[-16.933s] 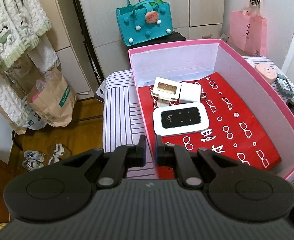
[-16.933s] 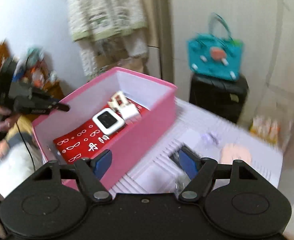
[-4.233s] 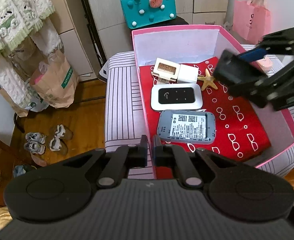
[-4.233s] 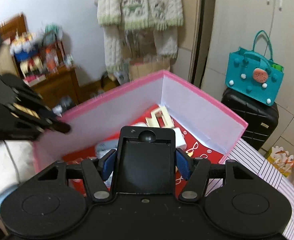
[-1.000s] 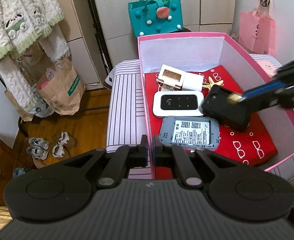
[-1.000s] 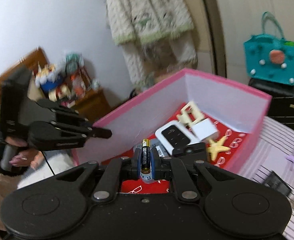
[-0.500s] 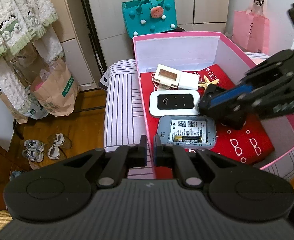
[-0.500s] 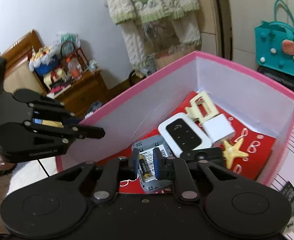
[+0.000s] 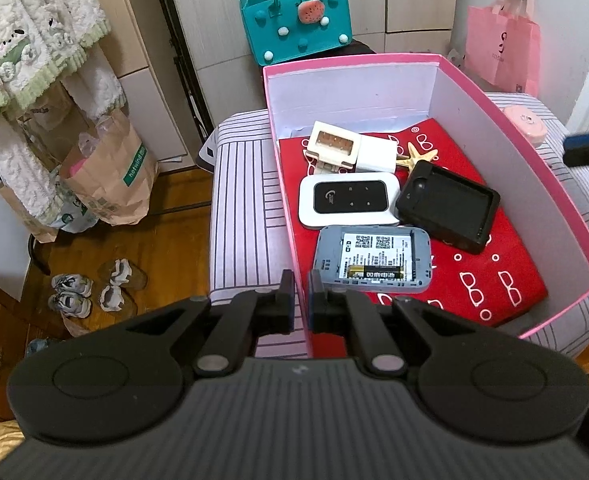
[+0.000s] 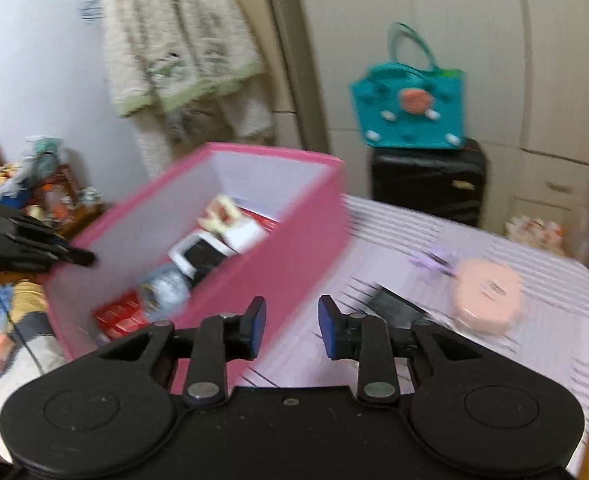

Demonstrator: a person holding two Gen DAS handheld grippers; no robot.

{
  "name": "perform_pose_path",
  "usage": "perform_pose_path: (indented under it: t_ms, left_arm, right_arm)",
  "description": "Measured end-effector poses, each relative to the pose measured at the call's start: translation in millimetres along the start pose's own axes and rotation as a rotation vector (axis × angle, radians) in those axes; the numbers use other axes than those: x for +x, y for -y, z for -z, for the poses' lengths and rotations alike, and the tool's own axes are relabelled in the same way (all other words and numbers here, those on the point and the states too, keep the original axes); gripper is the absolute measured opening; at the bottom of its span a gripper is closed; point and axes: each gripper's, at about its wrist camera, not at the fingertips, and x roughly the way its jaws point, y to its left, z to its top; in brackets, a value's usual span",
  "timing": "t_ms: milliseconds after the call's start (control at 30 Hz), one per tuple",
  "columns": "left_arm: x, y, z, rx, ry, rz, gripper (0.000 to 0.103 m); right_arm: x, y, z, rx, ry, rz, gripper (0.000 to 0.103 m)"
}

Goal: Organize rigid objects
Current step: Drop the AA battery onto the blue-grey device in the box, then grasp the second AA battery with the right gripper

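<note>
The pink box [image 9: 542,160] stands on the striped table. In it lie a white router [image 9: 348,199], a grey device [image 9: 372,258] with a battery [image 9: 378,272] on it, a black case [image 9: 448,206], a white adapter [image 9: 352,148] and a starfish [image 9: 418,154]. My left gripper [image 9: 301,292] is shut on the box's near left wall [image 9: 290,216]. My right gripper [image 10: 292,326] is open and empty, outside the box [image 10: 278,264] over the table. A flat black item [image 10: 396,306] and a round peach case [image 10: 488,294] lie ahead of it.
A small purple item [image 10: 434,260] lies on the striped table [image 10: 414,240]. A teal bag [image 9: 296,22] on a black suitcase [image 10: 426,180] stands behind. A pink bag [image 9: 502,50] hangs at the right. Paper bags [image 9: 106,176] and shoes [image 9: 90,286] are on the floor at the left.
My right gripper let go of the battery, which lies on the grey device, then opened and swung right out of the box. My left gripper has kept its hold.
</note>
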Motion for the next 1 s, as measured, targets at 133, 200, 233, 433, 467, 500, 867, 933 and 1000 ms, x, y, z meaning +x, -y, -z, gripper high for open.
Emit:
perform_pose_path:
  t_ms: [133, 200, 233, 433, 467, 500, 867, 933, 1000]
  left_arm:
    - [0.3, -3.5, -0.6, -0.028, -0.005, 0.015, 0.005]
    - [0.2, -4.3, 0.2, -0.039, -0.002, 0.018, 0.005]
    - [0.0, -4.1, 0.1, -0.04, -0.002, 0.018, 0.005]
    - [-0.4, -4.6, -3.2, -0.04, -0.019, 0.019, 0.005]
    - [-0.3, -5.3, -4.2, -0.04, -0.023, 0.021, 0.005]
    - [-0.1, -5.6, -5.0, -0.041, -0.027, 0.022, 0.005]
    - [-0.2, -7.3, -5.7, -0.055, -0.028, 0.024, 0.005]
    - [-0.2, -7.0, -6.0, -0.052, -0.029, 0.022, 0.005]
    - [-0.2, -6.9, -5.8, -0.053, -0.029, 0.023, 0.005]
  right_arm:
    - [10.9, 26.3, 26.8, 0.051, -0.013, 0.09, 0.051]
    - [20.6, 36.8, 38.9, 0.054, -0.039, 0.125, 0.051]
    - [22.5, 40.8, 44.1, 0.051, -0.046, 0.128, 0.051]
    - [28.0, 38.1, 61.2, -0.018, 0.003, 0.008, 0.058]
    - [27.6, 36.3, 62.0, -0.034, 0.016, -0.004, 0.062]
    - [29.5, 34.1, 63.0, -0.057, 0.021, 0.0, 0.064]
    - [44.7, 16.2, 73.3, -0.286, 0.064, 0.086, 0.065]
    - [45.2, 20.0, 71.7, -0.252, 0.06, 0.072, 0.064]
    - [44.5, 22.7, 71.0, -0.228, 0.054, 0.049, 0.05]
